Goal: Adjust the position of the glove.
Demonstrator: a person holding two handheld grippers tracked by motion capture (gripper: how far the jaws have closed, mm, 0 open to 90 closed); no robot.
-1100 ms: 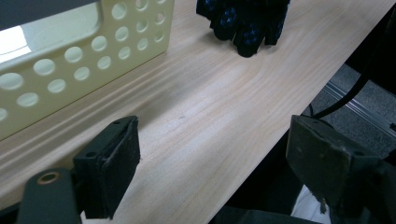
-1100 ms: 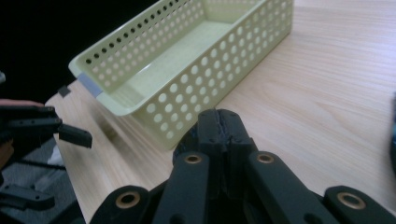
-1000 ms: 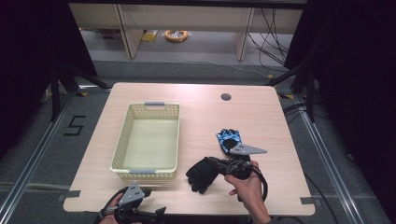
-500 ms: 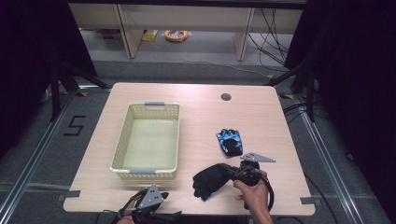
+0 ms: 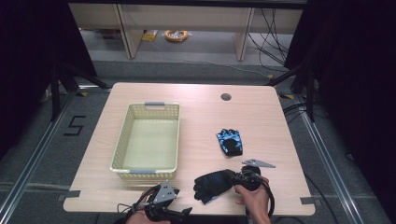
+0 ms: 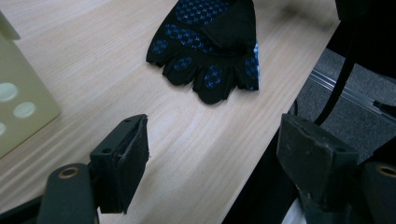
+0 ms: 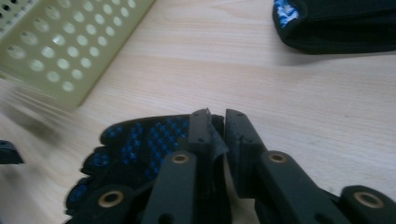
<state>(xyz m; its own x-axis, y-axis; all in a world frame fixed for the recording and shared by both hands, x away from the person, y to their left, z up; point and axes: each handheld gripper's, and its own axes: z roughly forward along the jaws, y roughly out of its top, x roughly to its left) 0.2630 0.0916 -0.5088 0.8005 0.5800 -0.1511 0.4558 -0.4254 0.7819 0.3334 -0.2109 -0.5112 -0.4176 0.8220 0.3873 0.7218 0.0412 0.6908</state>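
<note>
right claw nips a glove cuff at the table's near edge

the left gripper (image 5: 180, 213) hangs at the near edge of the table (image 5: 201, 116), just in front of the cream basket (image 5: 122, 142). its jaws stand spread wide with nothing between them, though they have just been drawing in a little. in the left gripper view the two black pads frame bare wood and the table's edge, and the black glove (image 6: 210, 42) with blue dots lies farther off, palm up, fingers pointing toward that camera. a corner of the basket shows at the left of that view.

to the right, the same black glove (image 5: 211, 185) lies flat on the table near the front edge, between the two hands. the right gripper (image 5: 232, 176) sits at its cuff end, held by the person's right hand (image 5: 254, 198). the right gripper view shows what the high view cannot: the jaws stand almost together, with a narrow gap, and a fold of the glove's cuff is caught between the pads. these jaws have just been easing apart a touch, with the fabric between them.

a second glove (image 5: 230, 141), black with a light blue pattern, lies farther back on the table, well apart from the first. the right gripper view shows its edge at the top right, and the basket's perforated wall (image 7: 60, 44) at the top left.
</note>
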